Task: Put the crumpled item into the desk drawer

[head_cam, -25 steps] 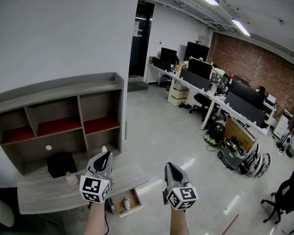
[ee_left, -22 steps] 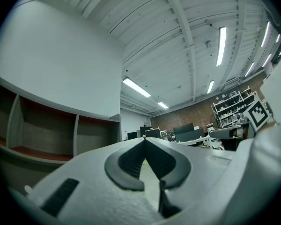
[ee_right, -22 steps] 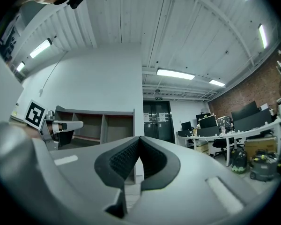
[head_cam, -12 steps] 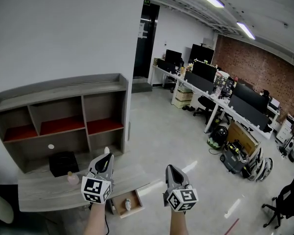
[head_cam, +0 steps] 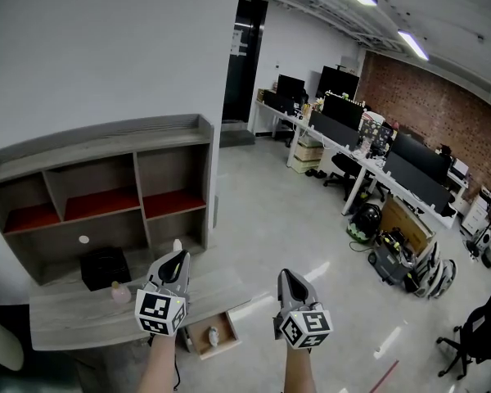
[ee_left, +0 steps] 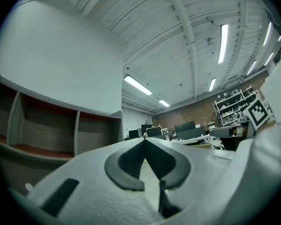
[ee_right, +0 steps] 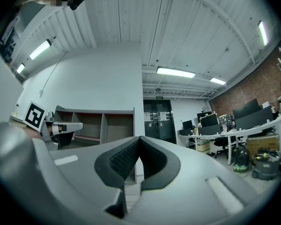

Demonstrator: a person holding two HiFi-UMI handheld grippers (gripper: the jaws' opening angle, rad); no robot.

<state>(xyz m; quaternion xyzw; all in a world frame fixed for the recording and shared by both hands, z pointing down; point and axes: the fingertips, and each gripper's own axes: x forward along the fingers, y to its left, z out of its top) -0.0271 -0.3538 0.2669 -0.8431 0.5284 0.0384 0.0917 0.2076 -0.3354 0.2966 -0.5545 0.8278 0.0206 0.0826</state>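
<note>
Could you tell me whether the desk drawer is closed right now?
No, the drawer stands pulled out from the desk, with a pale crumpled item lying inside.

The crumpled item [head_cam: 212, 336] lies in the drawer [head_cam: 198, 345] (right end of desk [head_cam: 74, 326]), shelves [head_cam: 106, 188] behind.

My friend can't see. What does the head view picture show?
The left gripper and right gripper are held up, shut and empty, near a grey desk. Its drawer is open, with a small pale item inside.
</note>
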